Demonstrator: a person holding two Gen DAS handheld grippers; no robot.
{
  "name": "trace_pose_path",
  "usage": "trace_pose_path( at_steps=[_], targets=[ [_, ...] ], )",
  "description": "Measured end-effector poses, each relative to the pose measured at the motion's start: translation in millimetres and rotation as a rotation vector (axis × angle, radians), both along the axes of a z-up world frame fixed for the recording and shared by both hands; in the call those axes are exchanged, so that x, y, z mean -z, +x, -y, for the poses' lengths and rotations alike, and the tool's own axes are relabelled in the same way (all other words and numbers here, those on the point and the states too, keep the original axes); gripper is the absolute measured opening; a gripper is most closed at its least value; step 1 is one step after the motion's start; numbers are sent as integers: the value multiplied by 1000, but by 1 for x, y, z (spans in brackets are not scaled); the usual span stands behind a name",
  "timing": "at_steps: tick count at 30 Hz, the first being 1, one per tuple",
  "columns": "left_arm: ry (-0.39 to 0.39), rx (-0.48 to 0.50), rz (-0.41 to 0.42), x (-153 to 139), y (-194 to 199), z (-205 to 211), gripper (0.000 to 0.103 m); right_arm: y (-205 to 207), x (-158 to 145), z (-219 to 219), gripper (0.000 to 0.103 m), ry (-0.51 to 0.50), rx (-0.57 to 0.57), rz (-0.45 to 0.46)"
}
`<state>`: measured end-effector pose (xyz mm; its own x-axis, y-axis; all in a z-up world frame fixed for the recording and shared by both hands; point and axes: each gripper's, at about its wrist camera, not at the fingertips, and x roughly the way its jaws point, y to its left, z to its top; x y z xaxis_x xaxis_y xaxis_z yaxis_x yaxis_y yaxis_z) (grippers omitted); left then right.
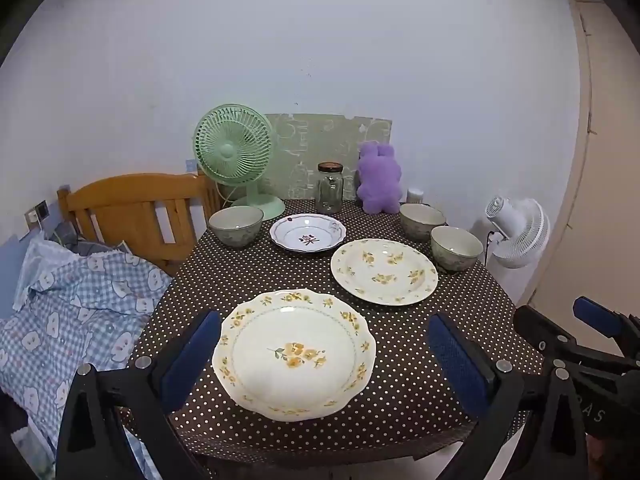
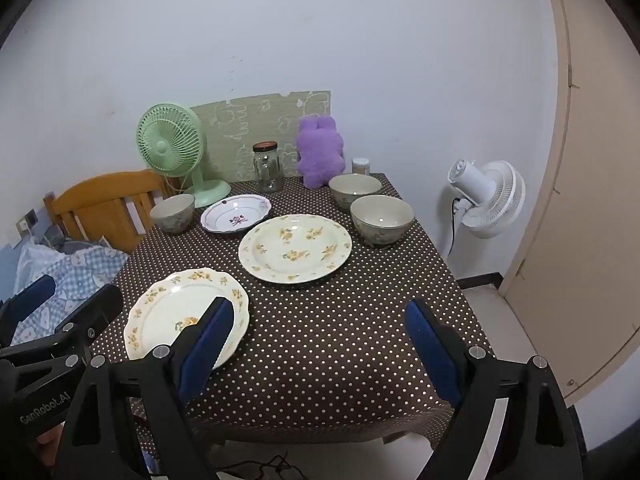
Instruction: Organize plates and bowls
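On the dotted brown tablecloth lie a scalloped yellow-flower plate at the front, a round yellow-flower plate behind it, and a small white plate with a red flower. One grey-green bowl stands at the left, two bowls at the right. My left gripper is open above the front plate, holding nothing. My right gripper is open over the table's front right, empty. The plates show there too, with the bowls.
A green fan, a glass jar and a purple plush toy stand along the table's back edge by the wall. A wooden bed with blue bedding is left. A white fan and a door are right.
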<state>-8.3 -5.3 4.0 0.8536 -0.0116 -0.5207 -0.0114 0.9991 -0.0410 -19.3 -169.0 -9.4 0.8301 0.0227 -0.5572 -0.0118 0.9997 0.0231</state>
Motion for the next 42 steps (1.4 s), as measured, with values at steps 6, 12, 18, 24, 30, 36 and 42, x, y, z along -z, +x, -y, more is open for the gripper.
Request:
trace_pose_path(
  at_steps=[6,12,18,24,30,36,42],
  targets=[
    [-1,-2,0,0,1,-1,102,0,2,-1,89,11,-8,-6],
    [0,-6,-1,1,1,-2,102,-1,2,-3,89,10,-6,-2],
    [1,-13,-4,2,3,-2,102,0,2,-5,89,11,-6,-4],
    [0,-13,-4,3,3,-2,102,0,2,-5,89,11,-7,-5],
    [1,-17,-5,3,3,-2,102,1,1,-4,89,11,-7,-6],
    [0,-17,-4,4,3,-3,102,1,1,-4,89,12,-7,-7],
    [0,-16,-4,4,4,-3,101,1,1,-4,89,13,-7,-6]
  ],
)
